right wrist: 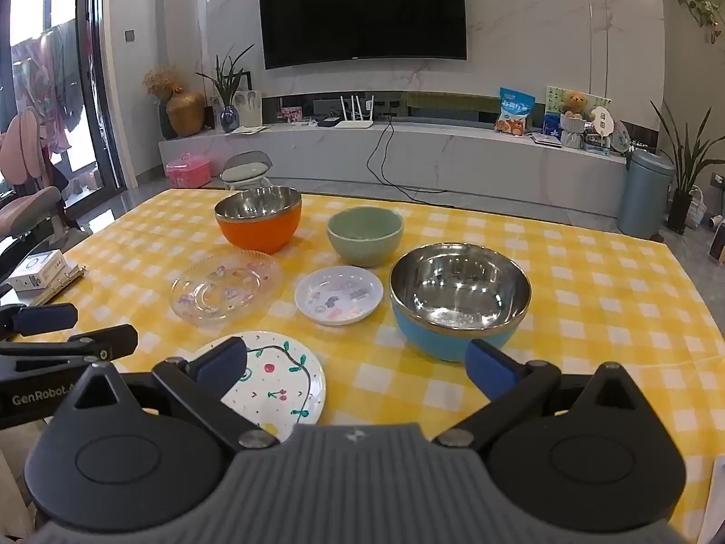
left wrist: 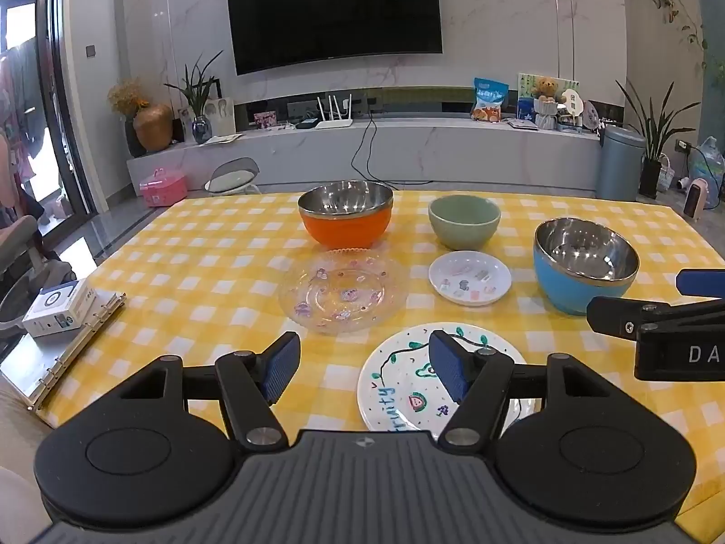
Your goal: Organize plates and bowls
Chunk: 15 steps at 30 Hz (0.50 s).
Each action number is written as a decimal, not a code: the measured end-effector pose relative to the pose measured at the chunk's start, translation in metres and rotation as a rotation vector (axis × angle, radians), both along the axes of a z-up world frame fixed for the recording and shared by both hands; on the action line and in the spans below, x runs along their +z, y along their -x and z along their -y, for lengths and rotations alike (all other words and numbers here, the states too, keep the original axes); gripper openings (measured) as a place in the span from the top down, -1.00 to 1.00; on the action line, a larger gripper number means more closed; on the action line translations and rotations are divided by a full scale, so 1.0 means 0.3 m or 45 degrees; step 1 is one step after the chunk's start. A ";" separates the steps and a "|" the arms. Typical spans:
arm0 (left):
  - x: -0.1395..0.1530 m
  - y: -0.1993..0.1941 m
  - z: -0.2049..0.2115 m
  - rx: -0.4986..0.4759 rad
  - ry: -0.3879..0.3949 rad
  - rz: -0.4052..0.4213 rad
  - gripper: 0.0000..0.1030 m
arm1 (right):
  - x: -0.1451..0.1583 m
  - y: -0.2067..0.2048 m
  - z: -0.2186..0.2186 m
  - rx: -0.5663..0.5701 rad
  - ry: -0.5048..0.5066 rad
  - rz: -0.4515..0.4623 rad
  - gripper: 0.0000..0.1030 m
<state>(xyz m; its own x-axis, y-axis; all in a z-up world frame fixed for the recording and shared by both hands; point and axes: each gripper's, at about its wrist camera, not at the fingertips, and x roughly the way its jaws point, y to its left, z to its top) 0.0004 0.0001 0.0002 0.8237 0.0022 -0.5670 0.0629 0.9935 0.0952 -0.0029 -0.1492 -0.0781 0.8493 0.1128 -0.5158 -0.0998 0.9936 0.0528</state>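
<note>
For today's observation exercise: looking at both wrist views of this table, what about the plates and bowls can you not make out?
- Fruit-painted plate: near rim hidden behind the left gripper in the left wrist view, and behind the right gripper in the right wrist view.
- Small white dish: its printed pictures too small to read in either view.
- Blue bowl: its base hidden by a right gripper finger.

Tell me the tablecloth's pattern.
Yellow and white checks on the tablecloth; the right wrist view shows it best.
</note>
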 end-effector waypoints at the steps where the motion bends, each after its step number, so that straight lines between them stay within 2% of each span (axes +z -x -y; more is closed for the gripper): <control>1: 0.000 -0.003 0.001 0.001 -0.005 -0.004 -0.49 | 0.002 0.001 0.001 -0.001 -0.001 0.000 -0.95; 15: -0.004 0.009 0.005 -0.001 0.000 -0.011 -0.49 | -0.006 -0.008 0.010 -0.005 -0.006 -0.011 -0.95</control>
<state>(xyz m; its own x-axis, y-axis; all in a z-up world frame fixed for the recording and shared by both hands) -0.0021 -0.0014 -0.0010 0.8188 0.0017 -0.5740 0.0643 0.9934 0.0947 -0.0004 -0.1521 -0.0798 0.8452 0.1121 -0.5226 -0.0958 0.9937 0.0583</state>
